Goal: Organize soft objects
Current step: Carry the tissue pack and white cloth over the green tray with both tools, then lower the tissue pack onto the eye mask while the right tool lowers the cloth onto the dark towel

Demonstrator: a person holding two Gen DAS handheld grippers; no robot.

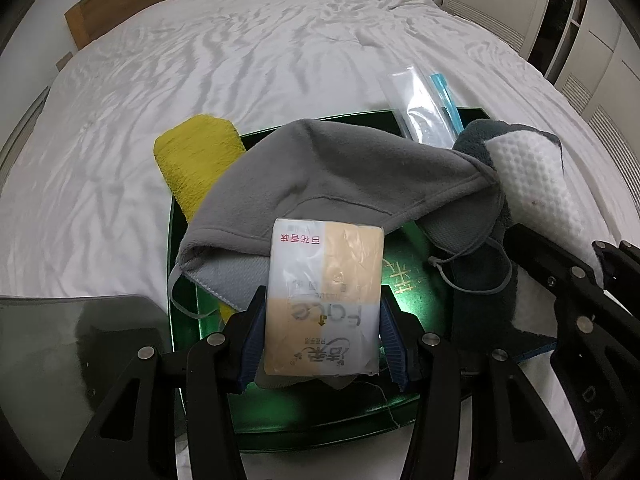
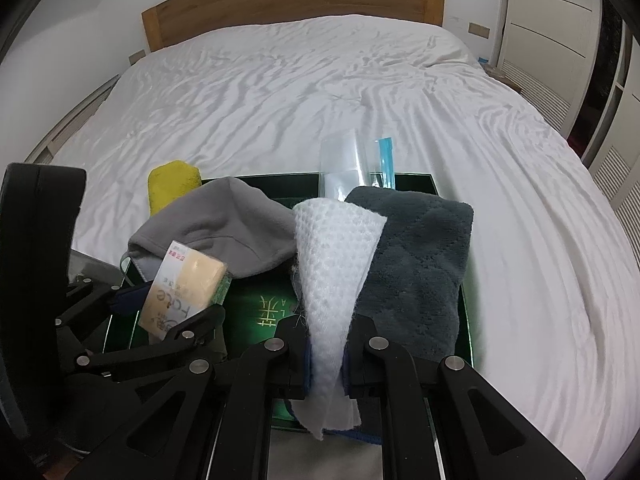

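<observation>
White waffle cloth pinched in right gripper, long axis running up frame centre, over green tray. Left gripper clamps tissue pack lengthwise, lower centre, beside grey fleece mask.

the green tray is mostly covered: the grey fleece mask hides its far-left part, the dark blue towel its whole 3 o'clock side. gold characters on the tray floor are partly hidden and too blurred to read. the yellow cloth disappears under the mask at 4 o'clock. the clear plastic bag has its near end tucked behind the white waffle cloth. small print on the tissue pack is unreadable. the bed's headboard is cut off by the left view's top edge.
</observation>
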